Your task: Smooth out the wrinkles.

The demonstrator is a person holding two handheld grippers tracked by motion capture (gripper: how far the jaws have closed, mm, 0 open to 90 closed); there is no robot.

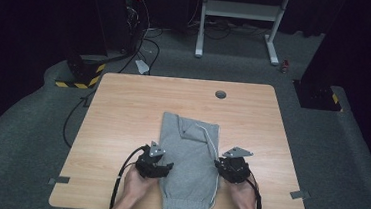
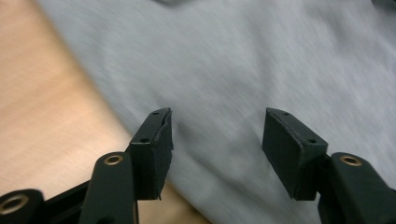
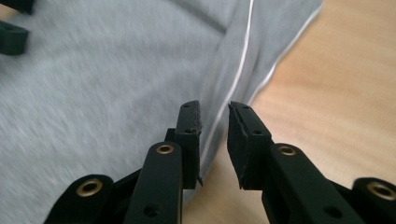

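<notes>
A folded grey garment (image 1: 188,165) with a white stripe (image 1: 214,149) along its right side lies on the wooden table (image 1: 123,109), its ribbed hem hanging over the near edge. My left gripper (image 1: 166,167) hovers at the garment's left edge. Its jaws stand wide open (image 2: 217,135) just above the grey cloth (image 2: 243,60), gripping nothing. My right gripper (image 1: 221,166) is at the garment's right edge. Its jaws (image 3: 215,126) are a narrow gap apart over the striped border (image 3: 243,60), and the pads do not press on the cloth (image 3: 93,84).
A round cable hole (image 1: 220,94) sits in the table's far side. Grey tape marks (image 1: 59,180) (image 1: 299,194) are stuck near the front corners. Beyond the table stand a white desk frame (image 1: 241,11) and a base with yellow-black stripes (image 1: 83,76).
</notes>
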